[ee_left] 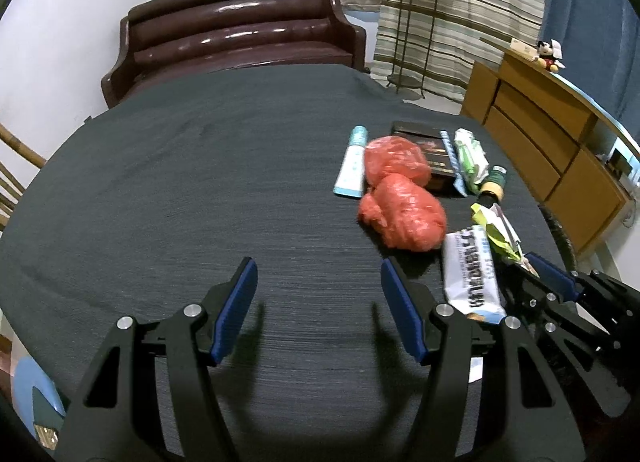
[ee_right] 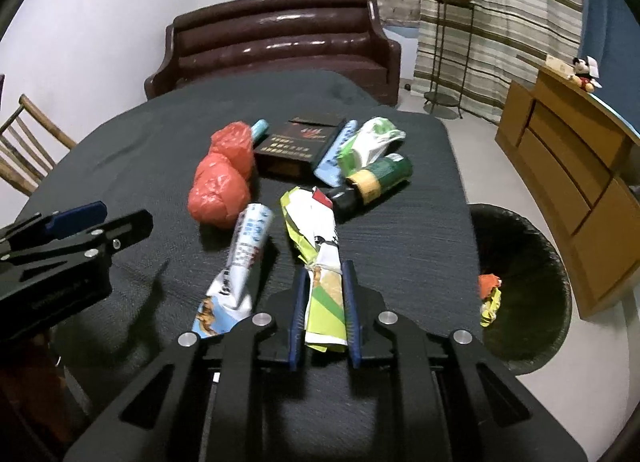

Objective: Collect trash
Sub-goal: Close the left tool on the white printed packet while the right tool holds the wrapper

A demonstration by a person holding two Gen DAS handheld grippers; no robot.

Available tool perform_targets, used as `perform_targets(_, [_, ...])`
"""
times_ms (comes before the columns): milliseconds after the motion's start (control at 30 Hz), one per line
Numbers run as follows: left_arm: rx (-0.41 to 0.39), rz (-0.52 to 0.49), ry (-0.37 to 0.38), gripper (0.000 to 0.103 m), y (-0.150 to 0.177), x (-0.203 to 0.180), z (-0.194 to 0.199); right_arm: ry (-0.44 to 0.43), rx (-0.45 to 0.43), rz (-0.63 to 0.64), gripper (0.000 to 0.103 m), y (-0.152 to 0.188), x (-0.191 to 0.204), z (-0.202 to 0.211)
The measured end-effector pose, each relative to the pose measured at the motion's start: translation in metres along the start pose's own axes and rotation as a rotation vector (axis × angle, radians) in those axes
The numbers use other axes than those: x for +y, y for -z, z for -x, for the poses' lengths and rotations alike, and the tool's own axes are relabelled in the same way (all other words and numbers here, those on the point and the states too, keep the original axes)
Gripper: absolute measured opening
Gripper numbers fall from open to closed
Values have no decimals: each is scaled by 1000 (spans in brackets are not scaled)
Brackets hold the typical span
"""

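Right gripper [ee_right: 325,286] pinches crumpled wrapper [ee_right: 320,246] lengthwise, bin [ee_right: 524,286] just right of it; left gripper [ee_left: 318,302] spread, empty.

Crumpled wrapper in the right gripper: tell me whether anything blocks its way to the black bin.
Nothing visible does. The right gripper is shut on the crumpled wrapper; the black bin stands open beside the table's right edge, with only bare cloth between.

Matt woven tablecloth [ee_left: 200,182], glossy leather sofa [ee_left: 240,34]
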State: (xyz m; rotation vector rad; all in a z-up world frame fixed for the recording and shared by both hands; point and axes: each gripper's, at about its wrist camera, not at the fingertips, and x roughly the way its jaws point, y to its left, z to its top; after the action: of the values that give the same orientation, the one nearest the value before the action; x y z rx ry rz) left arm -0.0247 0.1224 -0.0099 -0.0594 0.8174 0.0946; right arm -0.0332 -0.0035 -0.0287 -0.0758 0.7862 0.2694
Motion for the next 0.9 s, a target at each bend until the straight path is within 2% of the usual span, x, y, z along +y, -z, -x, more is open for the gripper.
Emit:
perform_targets(467, [2, -93, 61, 63, 3, -69, 3, 90, -79, -99, 19, 5, -74, 26])
perform_targets(733, [54, -115, 58, 63, 14, -92, -16, 77, -85, -162, 19, 10, -101, 25])
perform_targets(800, [69, -108, 59, 60, 16, -94, -21, 73, -89, -165, 19, 11, -102, 25])
perform_targets(900, [66, -103, 71, 48, 17, -95, -21, 65, -92, -169, 19, 12, -103, 25])
